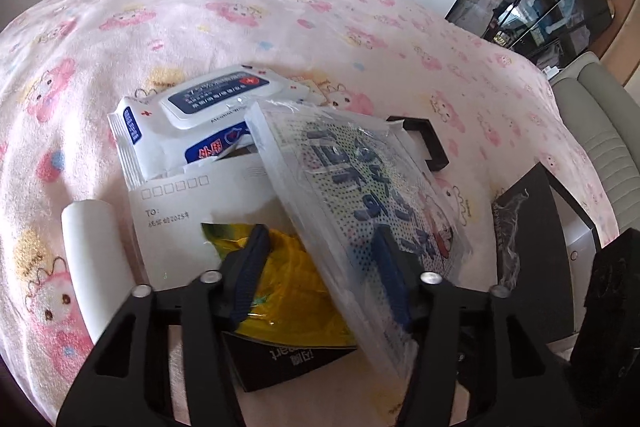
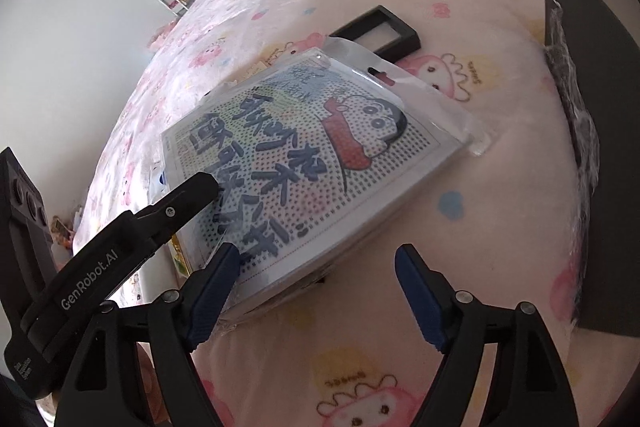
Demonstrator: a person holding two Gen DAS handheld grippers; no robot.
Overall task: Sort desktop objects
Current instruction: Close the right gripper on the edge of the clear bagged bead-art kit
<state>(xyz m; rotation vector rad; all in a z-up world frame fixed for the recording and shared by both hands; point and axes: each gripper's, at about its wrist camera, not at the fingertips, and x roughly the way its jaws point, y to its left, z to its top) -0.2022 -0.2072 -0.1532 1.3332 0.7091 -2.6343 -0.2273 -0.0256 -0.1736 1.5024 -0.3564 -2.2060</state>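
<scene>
A: Surface: a desk [image 2: 500, 155] under a pink cartoon-print cover [image 1: 240, 7]. Background: grey cabinets, a glass-fronted cupboard, a pale chair.

B: Reference landmark?

A: The bead-art pack [image 2: 304, 155], a flat clear-wrapped board tilted up over the pile. Beyond its far corner lies a black frame [image 2: 380, 31]. Under its raised edge sit a yellow packet [image 1: 288, 291] on a black box [image 1: 280, 363], and a white envelope [image 1: 192, 211]. Beyond the envelope lies a wet-wipe pack [image 1: 192, 119]; a white tube [image 1: 92, 267] lies beside the envelope. A large dark box [image 2: 592, 147] stands well apart from the pack, toward the desk edge.

B: Finger states?

A: Left gripper [image 1: 320, 267]: partly spread. One of its fingers presses the pack's face, the other lies over the yellow packet. Whether the pack is pinched or only propped cannot be told. Right gripper [image 2: 316, 287]: fingers wide, holding nothing; one touches the pack's near edge.

B: Step in hand?

A: Judged: handling the bead-art pack, either lifting it off the pile or laying it on. No destination is shown. Any move requires supporting the slick wrap against slipping.
</scene>
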